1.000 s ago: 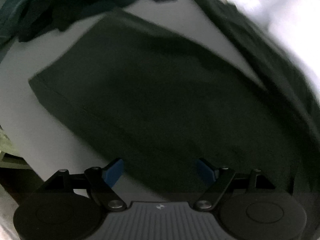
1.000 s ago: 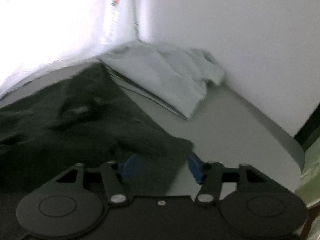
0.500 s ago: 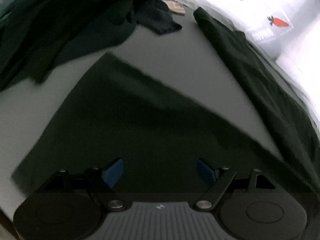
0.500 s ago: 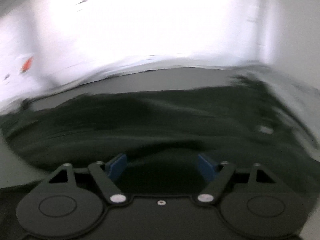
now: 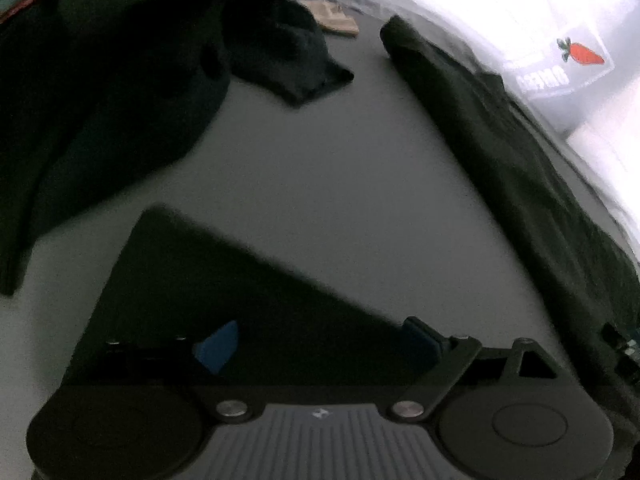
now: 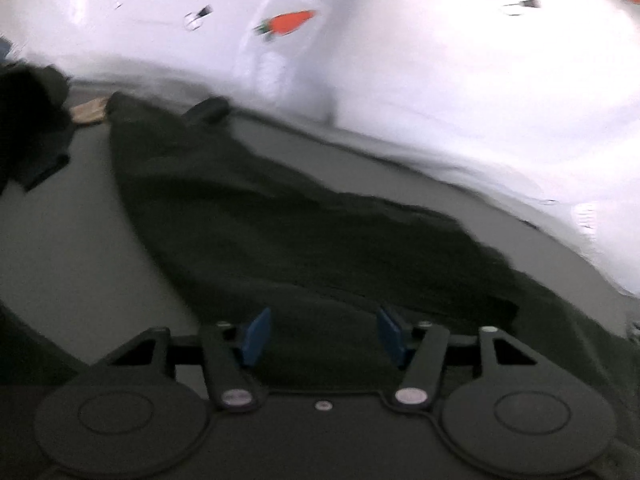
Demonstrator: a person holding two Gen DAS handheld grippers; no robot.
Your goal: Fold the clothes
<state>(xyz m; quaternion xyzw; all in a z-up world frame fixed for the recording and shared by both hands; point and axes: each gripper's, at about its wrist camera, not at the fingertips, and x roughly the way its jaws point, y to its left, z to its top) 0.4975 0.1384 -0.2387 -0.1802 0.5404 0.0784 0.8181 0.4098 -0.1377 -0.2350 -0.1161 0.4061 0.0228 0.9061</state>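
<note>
A dark garment lies on the grey table. In the left wrist view its flat corner (image 5: pixel 208 280) lies under my left gripper (image 5: pixel 316 344), whose blue pads are wide apart with nothing between them. A long bunched part of dark cloth (image 5: pixel 520 168) runs along the right. In the right wrist view the same dark garment (image 6: pixel 280 224) stretches away from my right gripper (image 6: pixel 324 336). Its blue pads stand apart with a fold of the cloth lying between them, not pinched.
A heap of dark clothes (image 5: pixel 100 80) lies at the far left of the table (image 5: pixel 320 184), with a tan item (image 5: pixel 336 20) behind it. White plastic sheeting with a carrot print (image 6: pixel 288 22) lines the back edge.
Both views have swung left along the table. The flat dark cloth has slid towards the left gripper, showing more bare table. The white cloth has left the right view.
</note>
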